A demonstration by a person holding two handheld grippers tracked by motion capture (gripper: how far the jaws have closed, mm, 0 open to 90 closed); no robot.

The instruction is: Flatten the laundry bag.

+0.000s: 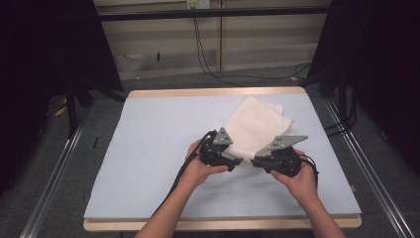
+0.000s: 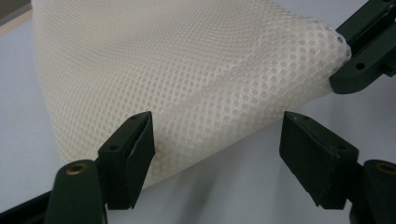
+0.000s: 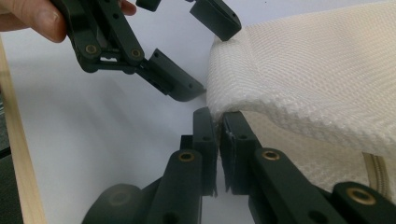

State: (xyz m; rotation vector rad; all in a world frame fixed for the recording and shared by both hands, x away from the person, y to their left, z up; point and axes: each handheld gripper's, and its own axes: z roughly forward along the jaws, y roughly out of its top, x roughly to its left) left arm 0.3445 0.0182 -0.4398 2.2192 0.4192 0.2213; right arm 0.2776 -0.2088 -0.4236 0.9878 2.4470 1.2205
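Observation:
A white mesh cloth (image 1: 255, 126) lies on the pale blue table top (image 1: 158, 148), right of centre. Its near corner is lifted off the surface. My right gripper (image 1: 255, 162) is shut on that corner; in the right gripper view the two jaws meet on the mesh cloth's (image 3: 317, 70) edge at the right gripper (image 3: 218, 116). My left gripper (image 1: 237, 162) sits just left of it, open. In the left gripper view the mesh cloth's (image 2: 187, 70) lower edge hangs between the jaws of the left gripper (image 2: 217, 126), and the pads do not press on it. The right gripper (image 2: 359, 51) grips the corner at upper right.
The table has a wooden rim (image 1: 218, 92) along its far edge. Black curtains (image 1: 49, 44) hang at both sides, and cables (image 1: 233, 74) lie on the floor behind. Metal rails (image 1: 54, 173) run beside the table. A beige band (image 3: 376, 170) shows under the cloth.

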